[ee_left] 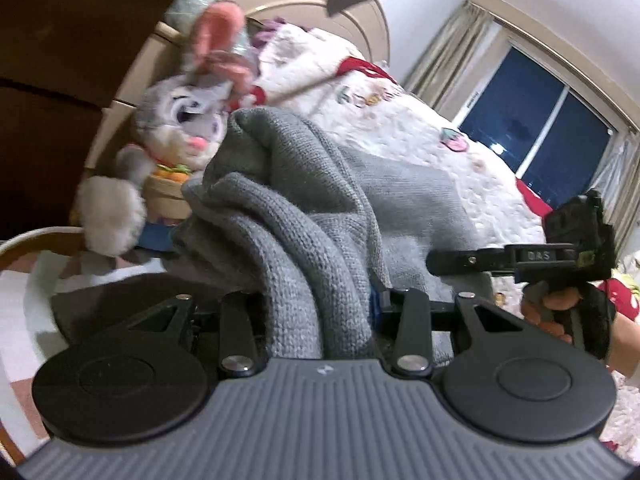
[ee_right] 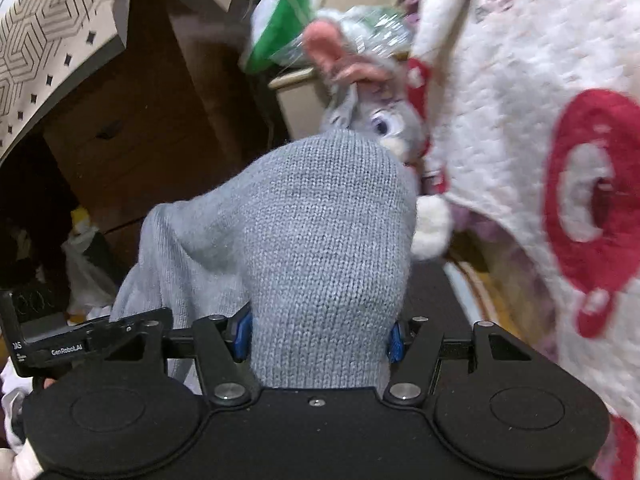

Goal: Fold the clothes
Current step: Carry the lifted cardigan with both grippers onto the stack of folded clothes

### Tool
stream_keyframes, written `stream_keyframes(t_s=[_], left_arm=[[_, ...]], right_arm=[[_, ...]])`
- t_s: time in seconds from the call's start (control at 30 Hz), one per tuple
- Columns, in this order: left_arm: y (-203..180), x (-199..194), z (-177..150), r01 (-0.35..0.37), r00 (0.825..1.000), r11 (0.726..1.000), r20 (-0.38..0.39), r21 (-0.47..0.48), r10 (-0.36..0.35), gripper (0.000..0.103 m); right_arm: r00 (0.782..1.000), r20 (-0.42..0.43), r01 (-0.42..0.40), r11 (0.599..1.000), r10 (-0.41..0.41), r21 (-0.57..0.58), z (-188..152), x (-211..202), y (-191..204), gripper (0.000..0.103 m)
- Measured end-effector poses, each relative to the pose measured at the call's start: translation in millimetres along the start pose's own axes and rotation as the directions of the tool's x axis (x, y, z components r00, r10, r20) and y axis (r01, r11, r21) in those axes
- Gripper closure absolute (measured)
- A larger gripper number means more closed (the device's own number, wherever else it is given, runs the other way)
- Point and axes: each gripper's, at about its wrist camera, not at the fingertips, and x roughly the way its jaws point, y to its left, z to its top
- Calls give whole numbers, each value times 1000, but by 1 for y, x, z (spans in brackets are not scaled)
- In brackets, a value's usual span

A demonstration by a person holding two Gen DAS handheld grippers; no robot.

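In the left wrist view, a plush rabbit point(ee_left: 176, 120) sits at the left against a pale headboard point(ee_left: 304, 4), beside a white quilt point(ee_left: 400, 128) with red patches spread over the bed. In the middle, the left claw point(ee_left: 316, 304) pinches a thick bunched fold of the grey knitted garment point(ee_left: 288, 208), which hangs raised above the bed. At the right, a gloved hand point(ee_left: 572, 312) holds the other gripper's black body.

In the right wrist view, a brown wooden cabinet point(ee_right: 152, 128) stands at the left. The right claw point(ee_right: 320, 340) clamps a wide bundle of the same grey knit between its blue pads point(ee_right: 242, 336), with the rabbit and quilt beyond.
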Motion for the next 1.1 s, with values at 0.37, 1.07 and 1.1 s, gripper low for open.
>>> stream_keyframes(t_s=[0.37,1.07,1.1], left_arm=[[59,62,-73,-169,976,978,-155,-119,150,64],[76,56,-70,-194,973,959,-163,-208,161,61],[77,56,-69,-193,974,958,-163,-213,160,61]], right_arm=[[939,-151,321,945,-310,55,-60,97,-57,34],[934,348,-357,238,80,904,-245,51,-59,24],[931,355,-365,233,87,901,-244,56,-57,24]])
